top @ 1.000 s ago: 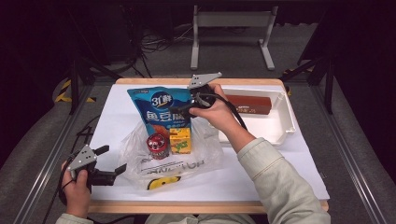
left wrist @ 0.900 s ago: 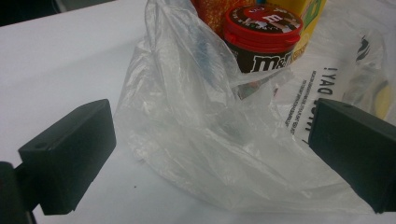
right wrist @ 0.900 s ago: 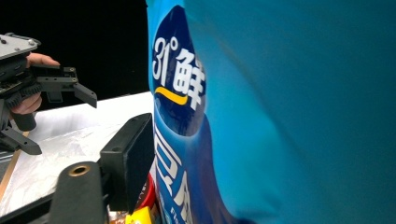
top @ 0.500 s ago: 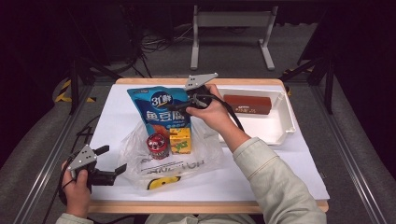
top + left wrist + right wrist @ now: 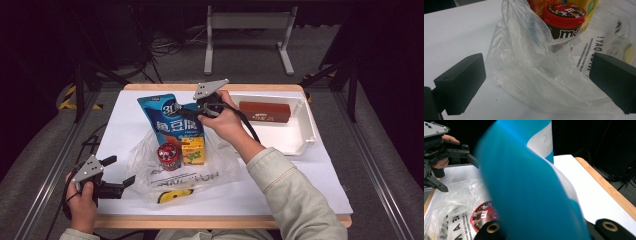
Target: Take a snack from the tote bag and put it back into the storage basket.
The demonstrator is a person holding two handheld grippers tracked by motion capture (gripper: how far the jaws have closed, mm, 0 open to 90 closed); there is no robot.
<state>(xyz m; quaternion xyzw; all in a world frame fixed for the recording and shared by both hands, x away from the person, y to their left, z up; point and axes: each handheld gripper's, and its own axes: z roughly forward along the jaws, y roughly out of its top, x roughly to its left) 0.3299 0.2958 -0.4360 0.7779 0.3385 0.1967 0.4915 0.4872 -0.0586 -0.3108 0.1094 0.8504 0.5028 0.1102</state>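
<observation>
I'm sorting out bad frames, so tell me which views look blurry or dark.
Right gripper view: the blue pouch sits so close that it smears out of focus. Left gripper view: the bag and jar are fairly sharp, evenly lit. High view: the table is bright, the surroundings nearly black.

High view overhead — gripper views close, low

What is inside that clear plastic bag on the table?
In the plastic bag sit a red-lidded candy jar and a yellow carton. The blue pouch has its lower end in the bag, covering whatever lies under it.
</observation>
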